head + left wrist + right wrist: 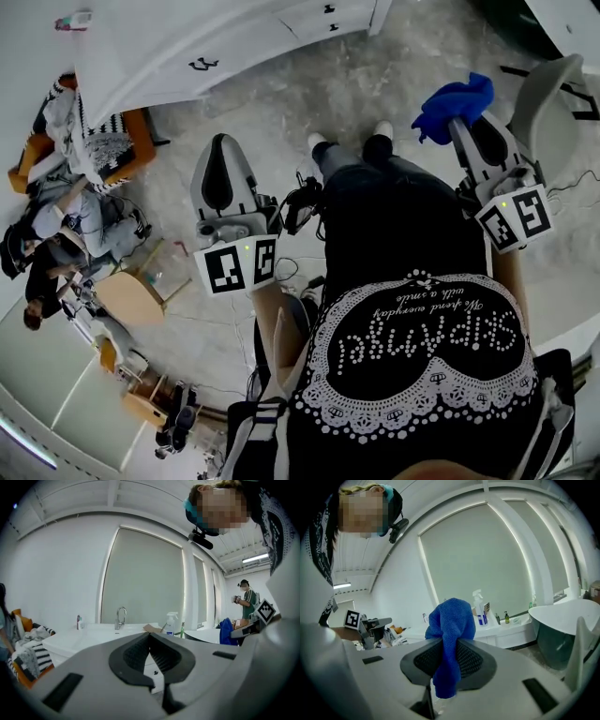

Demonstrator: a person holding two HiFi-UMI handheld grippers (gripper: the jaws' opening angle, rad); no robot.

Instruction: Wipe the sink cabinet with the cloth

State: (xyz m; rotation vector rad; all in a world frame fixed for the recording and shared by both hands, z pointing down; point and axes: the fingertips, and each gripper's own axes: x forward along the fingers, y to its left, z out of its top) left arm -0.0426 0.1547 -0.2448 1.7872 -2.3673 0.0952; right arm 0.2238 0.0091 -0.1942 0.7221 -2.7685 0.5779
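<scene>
- Your right gripper (449, 644) clamps the blue cloth (451, 620), with a fold bunched above the jaws as a ready wiping pad. It is held well short of the sink cabinet (234, 42).
- Your left gripper (150, 639) is closed on nothing, its jaws meeting at the tips, probably kept free as a spare.
- The white cabinet stands ahead across a marbled grey floor (309, 94), with a faucet (120, 617) and a spray bottle (172, 623) on top. A bathtub (562, 620) sits to the right.
</scene>
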